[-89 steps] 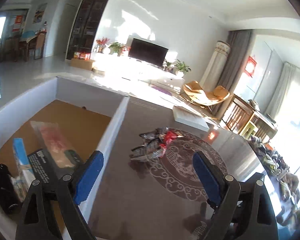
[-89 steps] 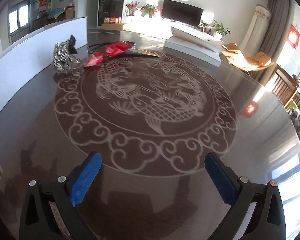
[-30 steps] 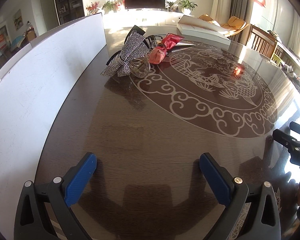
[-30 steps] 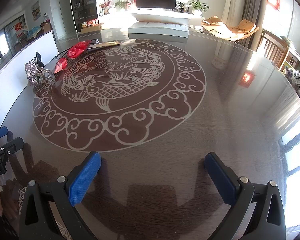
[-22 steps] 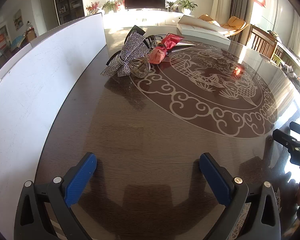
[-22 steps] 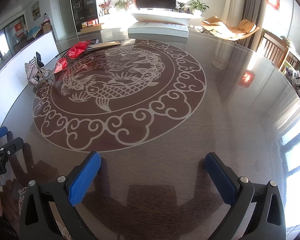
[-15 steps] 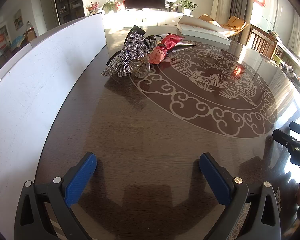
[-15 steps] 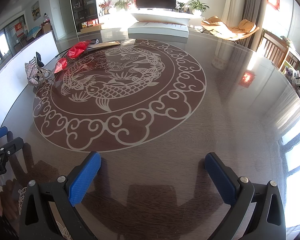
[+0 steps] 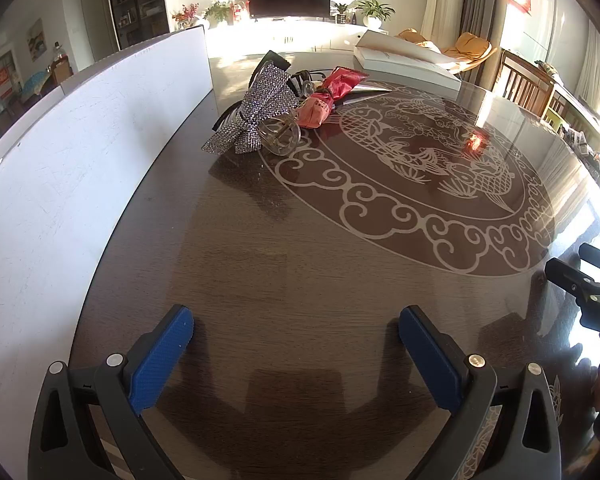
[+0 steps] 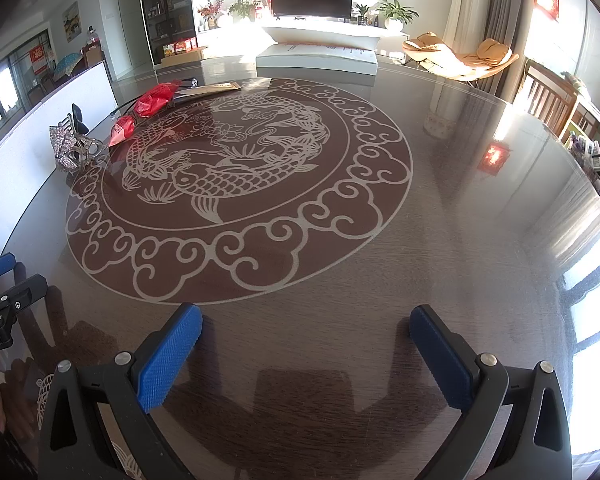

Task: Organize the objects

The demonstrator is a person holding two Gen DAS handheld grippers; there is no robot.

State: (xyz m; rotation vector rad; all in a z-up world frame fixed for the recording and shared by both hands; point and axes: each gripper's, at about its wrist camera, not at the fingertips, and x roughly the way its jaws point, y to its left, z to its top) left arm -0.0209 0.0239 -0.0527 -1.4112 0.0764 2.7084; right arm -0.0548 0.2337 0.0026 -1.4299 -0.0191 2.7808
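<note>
1. Low over the glossy dark wood-grain worktop (image 9: 308,264), the left gripper (image 9: 296,334) had its ribbed blue fingers (image 9: 160,356) spread wide, holding nothing.
2. The right gripper (image 10: 306,334) likewise hung empty, fingers (image 10: 168,354) apart, near a round pale fish-and-cloud inlay (image 10: 236,184).
3. Far ahead, a sparkly rhinestone bow (image 9: 256,116) lay touching a clear plastic clip (image 9: 282,136) and a crinkled red packet (image 9: 328,98).
4. That cluster sat just beside a smooth white box (image 9: 80,152).
</note>
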